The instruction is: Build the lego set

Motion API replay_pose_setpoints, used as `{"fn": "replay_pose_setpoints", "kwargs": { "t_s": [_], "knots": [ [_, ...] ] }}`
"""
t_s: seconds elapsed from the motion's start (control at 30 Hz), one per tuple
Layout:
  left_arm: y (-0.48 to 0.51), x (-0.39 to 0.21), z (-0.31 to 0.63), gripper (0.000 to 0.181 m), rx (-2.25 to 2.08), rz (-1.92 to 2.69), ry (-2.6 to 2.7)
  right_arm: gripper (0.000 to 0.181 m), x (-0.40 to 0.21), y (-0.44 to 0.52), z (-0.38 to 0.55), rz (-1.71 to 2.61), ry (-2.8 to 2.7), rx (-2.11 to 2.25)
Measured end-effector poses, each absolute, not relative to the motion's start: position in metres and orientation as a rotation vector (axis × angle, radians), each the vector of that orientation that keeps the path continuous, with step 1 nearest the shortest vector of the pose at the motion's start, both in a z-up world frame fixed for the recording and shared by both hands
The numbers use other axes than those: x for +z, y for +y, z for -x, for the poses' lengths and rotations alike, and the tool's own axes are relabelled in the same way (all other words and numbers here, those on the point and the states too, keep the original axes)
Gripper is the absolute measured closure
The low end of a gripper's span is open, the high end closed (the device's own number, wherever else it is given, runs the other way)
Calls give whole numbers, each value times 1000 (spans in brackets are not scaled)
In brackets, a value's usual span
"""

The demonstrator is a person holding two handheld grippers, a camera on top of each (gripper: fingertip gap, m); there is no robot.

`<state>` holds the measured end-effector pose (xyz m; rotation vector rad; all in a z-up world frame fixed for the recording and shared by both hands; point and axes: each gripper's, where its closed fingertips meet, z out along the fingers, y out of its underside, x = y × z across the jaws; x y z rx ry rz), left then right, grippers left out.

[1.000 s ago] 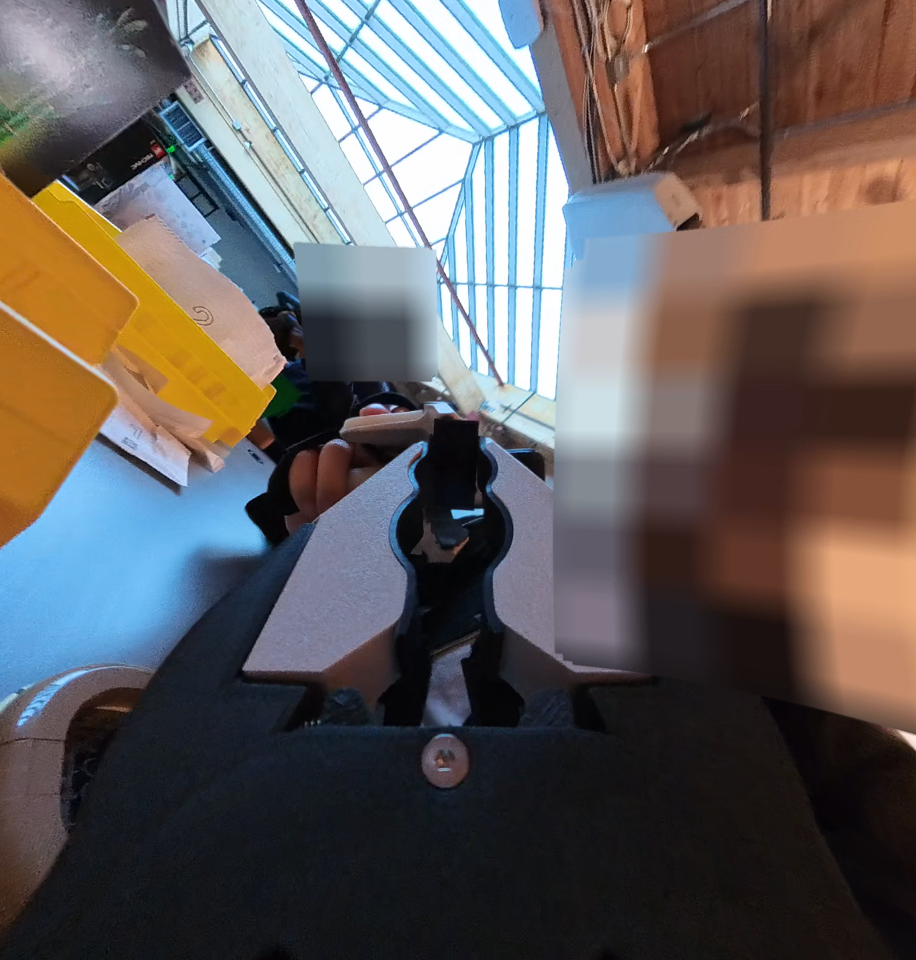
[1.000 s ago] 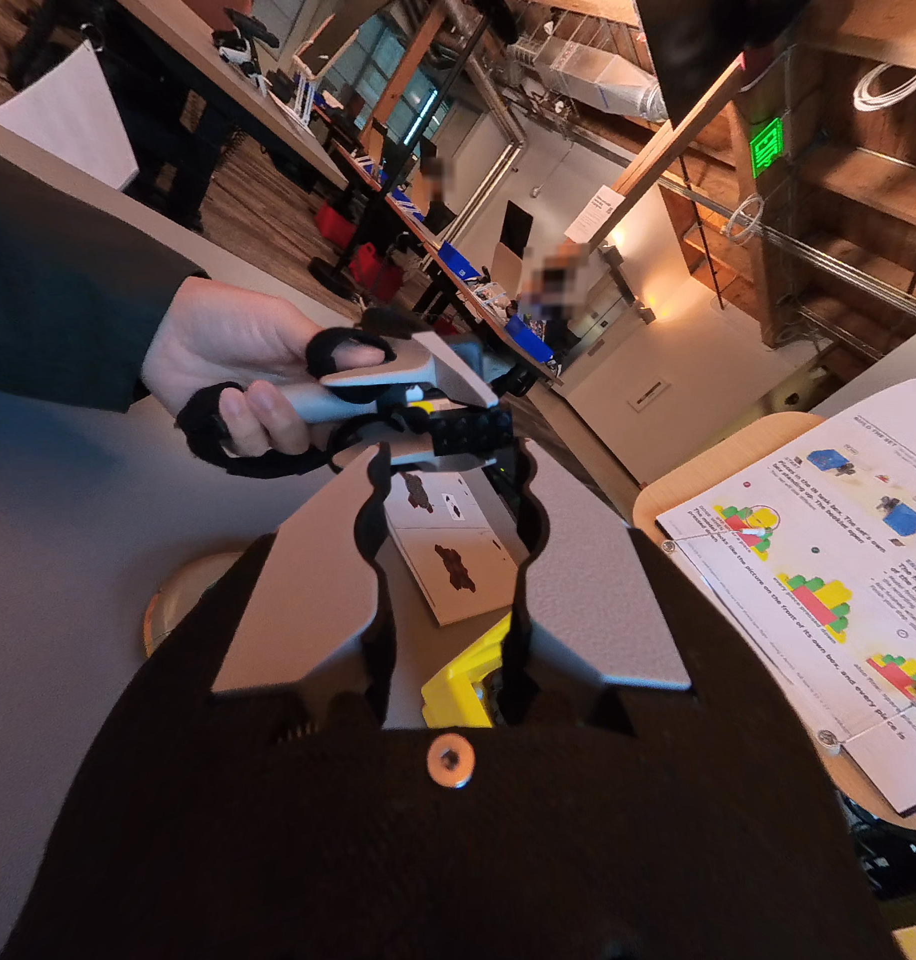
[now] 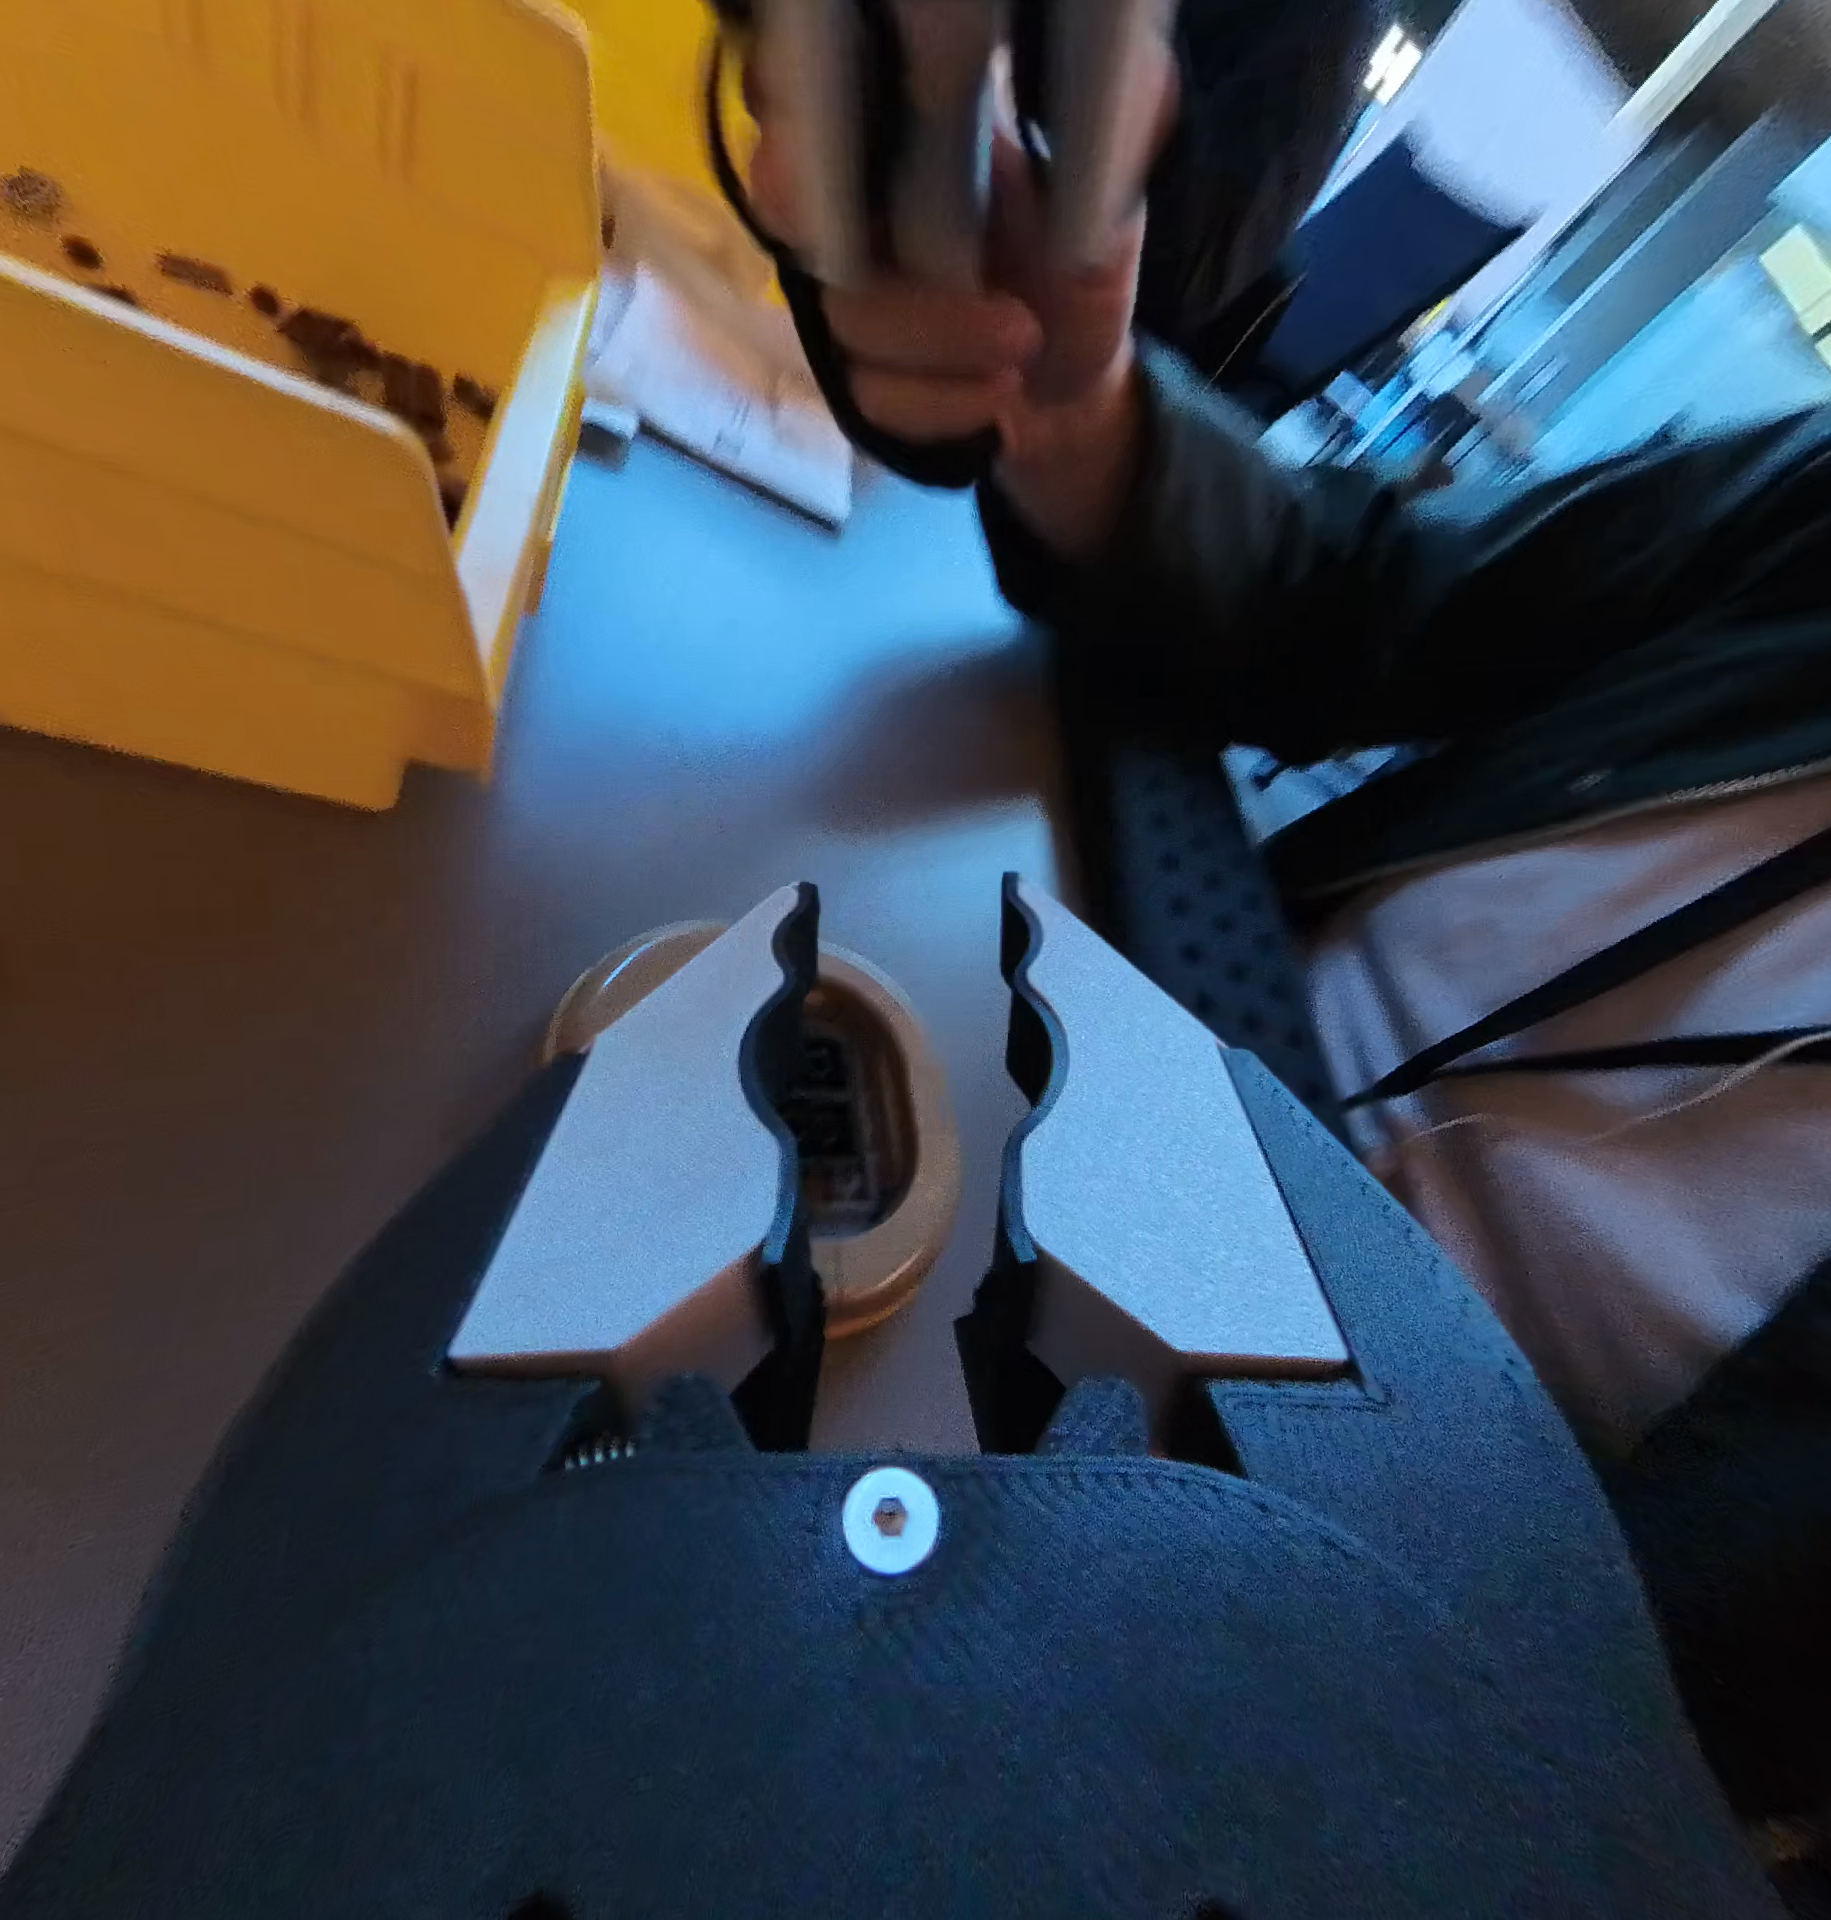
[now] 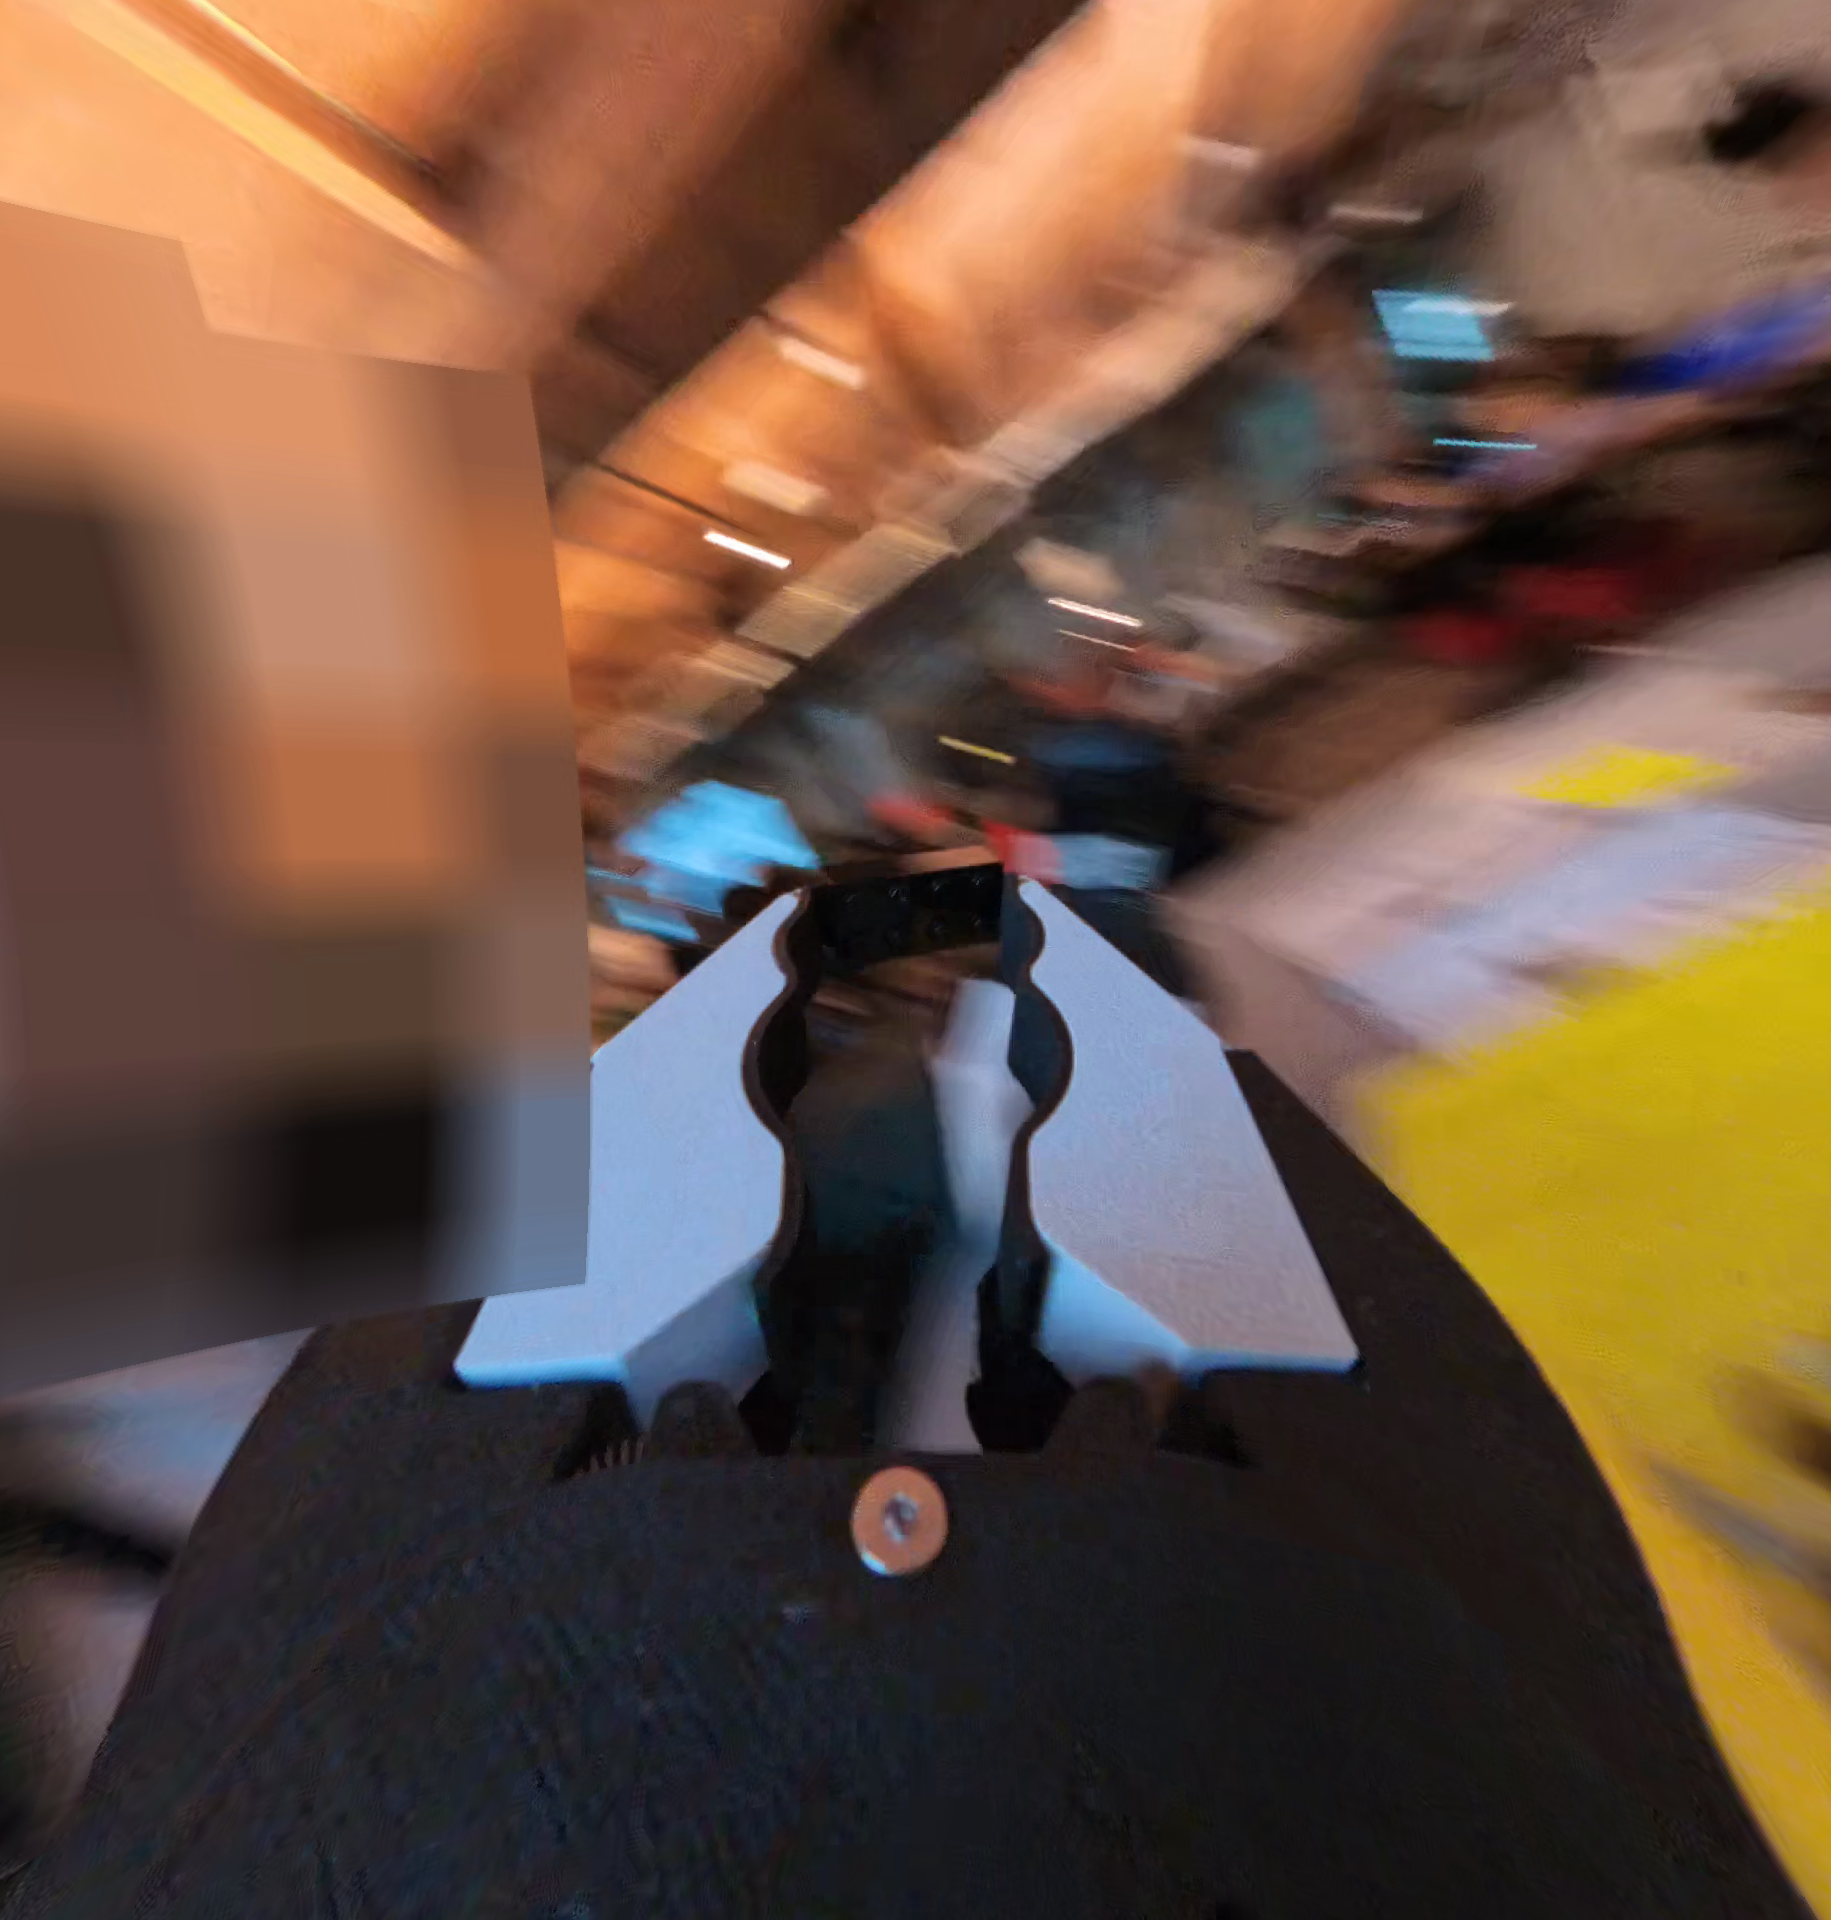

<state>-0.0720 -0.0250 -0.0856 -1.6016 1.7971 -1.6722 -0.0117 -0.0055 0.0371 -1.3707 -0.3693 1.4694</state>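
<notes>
- Left wrist view: left gripper [image 3: 906, 904] empty, jaws parted, hovering above grey table [image 3: 215, 1039].
- Directly beneath the fingers: round tan grommet [image 3: 895, 1174] set in the table.
- Upper left: yellow bins [image 3: 215, 468]; contents too blurred to name.
- Farther off, top centre: hand [image 3: 952, 301] around a gripper handle, dark sleeve [image 3: 1254, 582] behind.
- Right wrist view: right gripper [image 4: 906, 914] clamped on black lego brick [image 4: 906, 914] at the fingertips, held crosswise.
- Right edge: yellow bin [image 4: 1617, 1247], smeared by motion.
</notes>
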Motion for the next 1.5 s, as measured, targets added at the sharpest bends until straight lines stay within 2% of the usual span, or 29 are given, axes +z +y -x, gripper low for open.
{"fn": "replay_pose_setpoints", "kwargs": {
  "t_s": [0.03,0.13,0.23,0.3,0.33,0.5,0.63,0.73,0.97,1.17,1.33,1.5],
  "knots": [
    [-24,-92,74,147,-1594,1599,1834,149,5,20,-4,1568,-342,1135],
    [-17,-107,79,148,-1419,1615,1904,149,-48,55,-72,1843,-361,268],
    [-14,-119,82,146,-1319,1624,1953,147,-60,62,-91,1902,-356,28],
    [-13,-125,84,142,-1269,1633,1989,114,-71,65,-92,1947,-352,-2],
    [-13,-128,85,139,-1244,1634,2006,112,-75,66,-91,1963,-379,-17],
    [-15,-140,88,136,-1103,1607,2080,117,-63,46,-20,1817,-696,136],
    [-19,-145,86,139,-1043,1603,2113,119,-99,-7,62,1844,-1090,523],
    [-15,-148,85,147,-948,1557,2126,119,-131,-17,70,1914,-1225,509],
    [-15,-150,85,147,-834,1486,2151,142,-138,-24,85,1992,-1124,852],
    [-15,-151,81,147,-766,1408,2144,144,-131,-17,81,1982,-1050,864],
    [-17,-151,79,147,-785,1404,2132,158,-146,-18,81,1990,-1168,710],
    [-17,-151,78,148,-786,1454,2129,156,-147,-16,79,2009,-1195,610]
  ]
}}
